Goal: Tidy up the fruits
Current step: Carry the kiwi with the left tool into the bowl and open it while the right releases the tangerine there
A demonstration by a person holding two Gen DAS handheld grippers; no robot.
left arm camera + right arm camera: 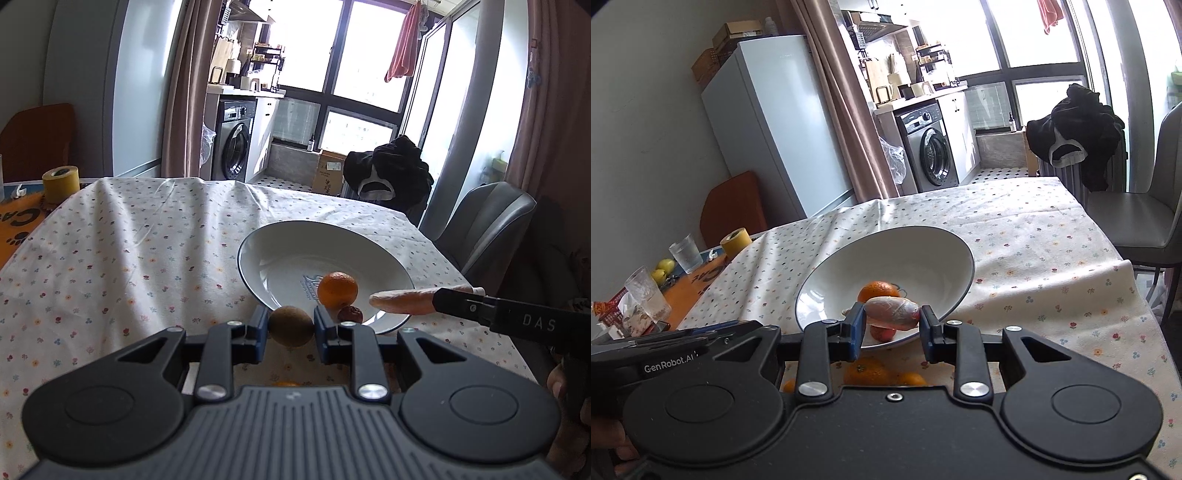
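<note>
My left gripper (pixel 290 325) is shut on a brown kiwi (pixel 290 328), held just in front of the near rim of a white plate (pixel 288 254) with a dark edge. In the plate lie an orange (pixel 337 290) and a small dark red fruit (pixel 351 314). From the right, my right gripper (pixel 441 301) reaches over the plate's near right rim, shut on a long pinkish fruit in clear wrap (pixel 400 301). In the right wrist view that wrapped fruit (pixel 892 313) sits crosswise between the fingers of the right gripper (pixel 892 317), above the plate (pixel 905 254) and the orange (pixel 877 290).
Tangerines (pixel 868 373) lie on the flowered cloth under the right gripper. A yellow tape roll (pixel 61 182), glasses (pixel 685 253) and yellow fruits (pixel 665 267) stand at the table's far left. A grey chair (pixel 1145 218) is beside the table's right edge.
</note>
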